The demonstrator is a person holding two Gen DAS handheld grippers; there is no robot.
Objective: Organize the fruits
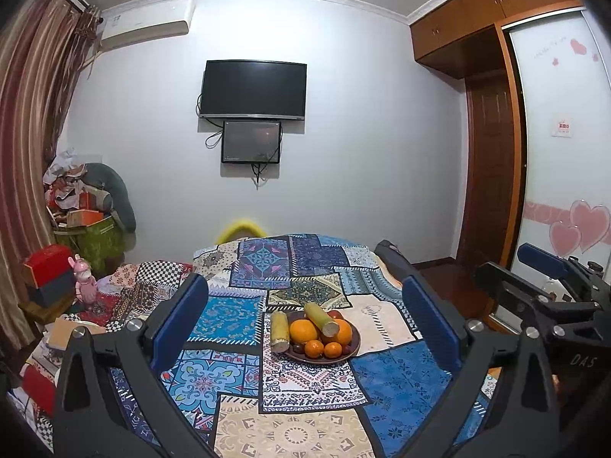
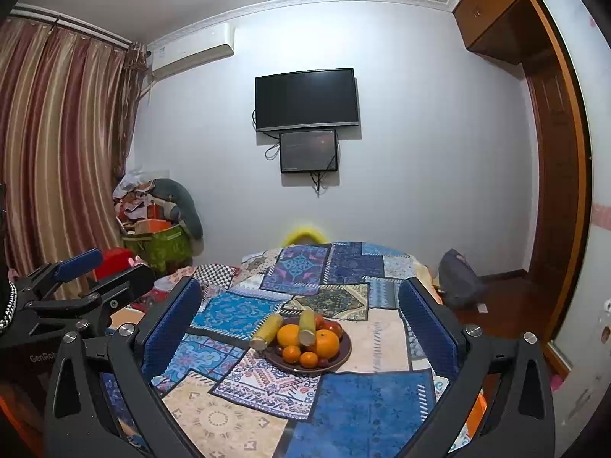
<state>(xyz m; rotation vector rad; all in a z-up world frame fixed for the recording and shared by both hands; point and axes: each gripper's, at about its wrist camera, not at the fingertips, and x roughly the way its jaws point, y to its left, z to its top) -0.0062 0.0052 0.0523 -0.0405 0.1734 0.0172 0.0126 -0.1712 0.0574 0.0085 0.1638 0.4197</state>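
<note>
Patchwork tablecloth [image 1: 401, 378] covers the table, brown plate [image 1: 353, 347] sits mid-table with the oranges [image 1: 303, 330] and sugarcane pieces [image 1: 322, 320] already piled on. Both grippers, left [image 1: 305, 318] and right [image 2: 301, 316], hang wide apart, holding nothing. Looks sorted, or about to be unpacked.

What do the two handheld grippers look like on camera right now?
Both the left gripper and right gripper are black angular frames with silver screws and ribbed blue finger pads. White lettering marks each body; a beaded chain shows beside the left one.

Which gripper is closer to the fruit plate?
Hard to call; about equal. Left gripper and right gripper both hang open, short of the plate, touching nothing.
</note>
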